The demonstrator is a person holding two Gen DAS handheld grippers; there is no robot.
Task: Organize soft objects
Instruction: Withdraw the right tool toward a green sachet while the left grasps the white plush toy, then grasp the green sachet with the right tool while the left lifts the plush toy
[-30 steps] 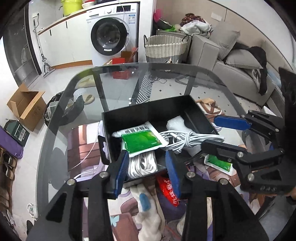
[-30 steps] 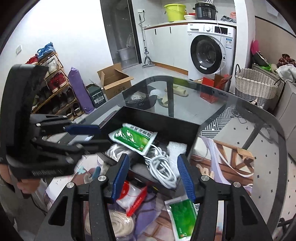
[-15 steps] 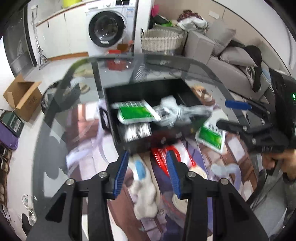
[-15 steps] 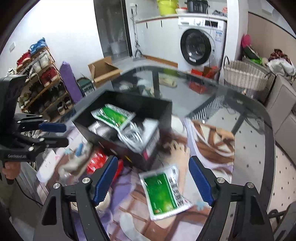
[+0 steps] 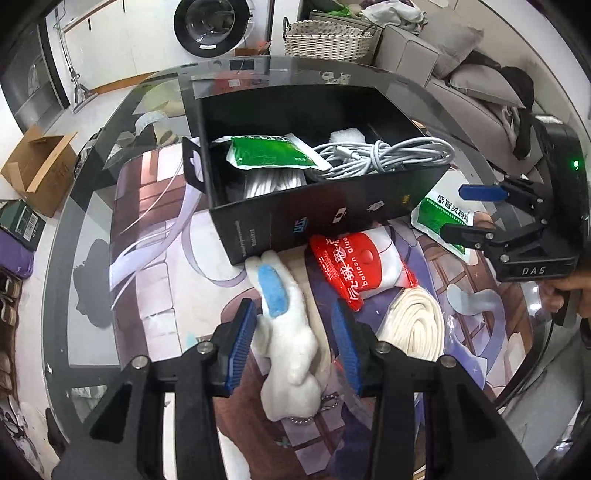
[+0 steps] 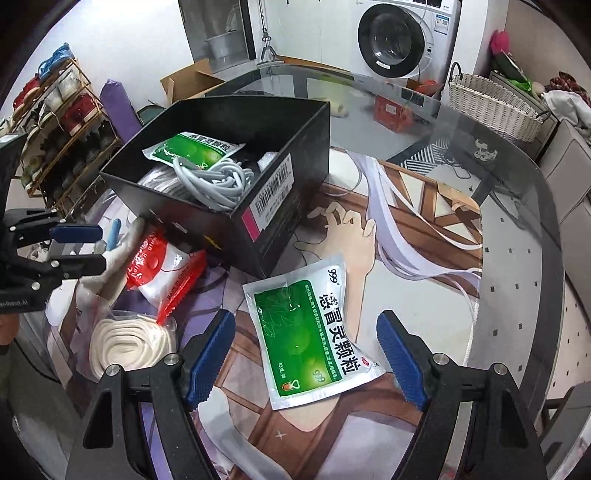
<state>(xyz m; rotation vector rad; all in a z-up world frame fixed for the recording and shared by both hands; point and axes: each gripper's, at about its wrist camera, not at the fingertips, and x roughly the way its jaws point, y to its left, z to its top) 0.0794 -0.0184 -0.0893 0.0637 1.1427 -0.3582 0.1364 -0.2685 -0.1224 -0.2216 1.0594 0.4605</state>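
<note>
A black box (image 5: 317,218) (image 6: 280,206) on the printed mat holds a green sachet (image 5: 269,151), a grey cable (image 5: 384,155) and white rope. My left gripper (image 5: 293,343) is open, its fingers either side of a white plush rabbit with a blue ear (image 5: 288,332) lying in front of the box. A red balloon-glue packet (image 5: 362,266) (image 6: 162,269) and a coil of white rope (image 5: 417,321) (image 6: 125,343) lie beside it. My right gripper (image 6: 306,354) is open above a green sachet (image 6: 314,328) (image 5: 443,218) on the mat.
The box stands on a round glass table (image 6: 517,258) covered partly by a printed mat (image 6: 406,229). A washing machine (image 6: 399,33), wicker basket (image 6: 495,107), cardboard box (image 5: 37,170), shoe rack (image 6: 55,122) and sofa (image 5: 472,92) surround the table.
Both grippers have pulled back from over the box and come down toward the mat. The left now straddles the plush rabbit. The right has opened wider over the green sachet.
</note>
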